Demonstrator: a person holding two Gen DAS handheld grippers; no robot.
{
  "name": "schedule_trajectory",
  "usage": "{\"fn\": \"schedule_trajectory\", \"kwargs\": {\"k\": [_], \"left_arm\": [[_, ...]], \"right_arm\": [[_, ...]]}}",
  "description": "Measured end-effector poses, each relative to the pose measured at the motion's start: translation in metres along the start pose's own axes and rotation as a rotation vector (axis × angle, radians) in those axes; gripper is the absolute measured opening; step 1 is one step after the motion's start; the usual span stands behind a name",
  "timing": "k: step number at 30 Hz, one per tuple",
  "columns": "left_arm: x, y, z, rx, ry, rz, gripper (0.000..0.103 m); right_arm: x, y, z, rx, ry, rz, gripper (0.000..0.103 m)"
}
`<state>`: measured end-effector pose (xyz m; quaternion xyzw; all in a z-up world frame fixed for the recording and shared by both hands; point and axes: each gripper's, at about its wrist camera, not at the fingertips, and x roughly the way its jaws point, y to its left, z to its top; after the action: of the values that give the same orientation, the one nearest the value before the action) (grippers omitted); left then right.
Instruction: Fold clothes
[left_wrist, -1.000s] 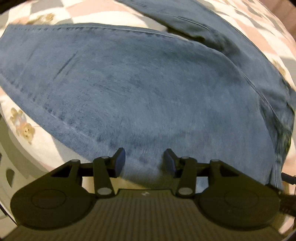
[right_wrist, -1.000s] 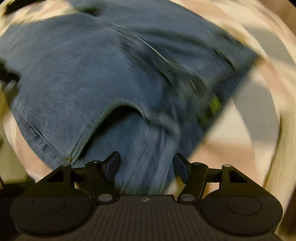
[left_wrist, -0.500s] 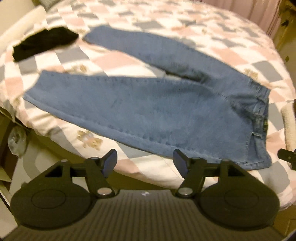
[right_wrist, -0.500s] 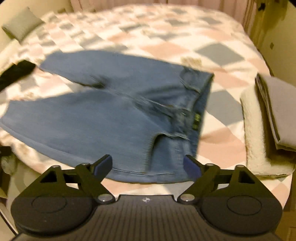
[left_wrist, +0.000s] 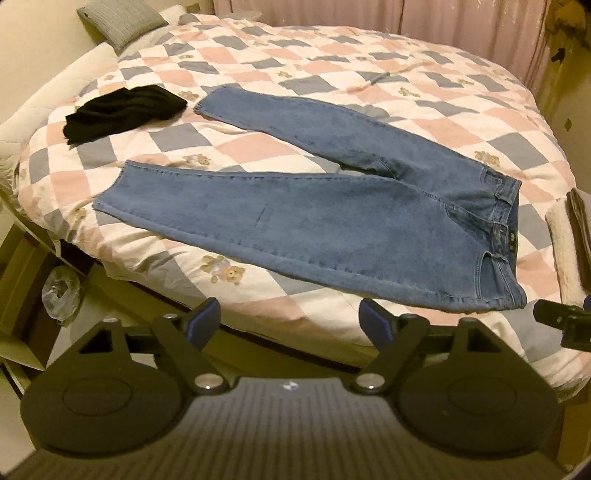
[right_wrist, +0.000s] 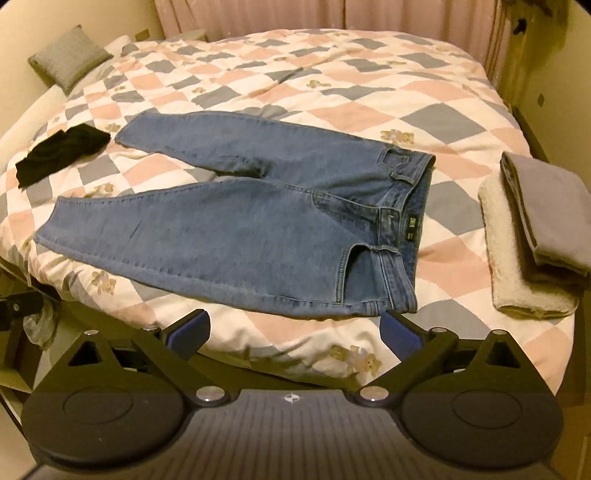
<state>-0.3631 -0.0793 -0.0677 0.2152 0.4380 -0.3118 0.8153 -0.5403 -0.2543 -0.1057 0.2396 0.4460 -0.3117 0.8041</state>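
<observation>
Blue jeans (left_wrist: 332, 221) (right_wrist: 240, 229) lie spread flat on the checked quilt, legs splayed to the left, waistband to the right. A crumpled black garment (left_wrist: 118, 110) (right_wrist: 59, 151) rests on the quilt beyond the leg ends at the left. My left gripper (left_wrist: 290, 321) hangs open over the bed's near edge, short of the lower leg's seam, holding nothing. My right gripper (right_wrist: 295, 330) is open too, just in front of the jeans' hip and waistband corner, with nothing between its fingers.
A folded grey cloth (right_wrist: 546, 210) sits on a folded cream fleece (right_wrist: 517, 273) at the right of the bed. A grey pillow (right_wrist: 68, 57) lies at the head. The quilt (right_wrist: 332, 92) stretches beyond the jeans. A crumpled plastic bag (left_wrist: 61, 291) lies on the floor at the left.
Both grippers have pulled back and up from close over the denim to the bed's near edge, opening wider. The whole jeans now lie flat in view.
</observation>
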Motion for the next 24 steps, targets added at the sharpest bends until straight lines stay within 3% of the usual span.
{"fn": "schedule_trajectory", "kwargs": {"k": [8,24], "left_arm": [[-0.017,0.002,0.003,-0.017,-0.036,0.059,0.088],[-0.033,-0.034,-0.018,-0.060,-0.004,0.090,0.092]], "right_arm": [[-0.014,-0.004,0.000,-0.040,-0.028,-0.004,0.101],[-0.030,-0.048,-0.006,-0.124,-0.005,-0.018,0.102]]}}
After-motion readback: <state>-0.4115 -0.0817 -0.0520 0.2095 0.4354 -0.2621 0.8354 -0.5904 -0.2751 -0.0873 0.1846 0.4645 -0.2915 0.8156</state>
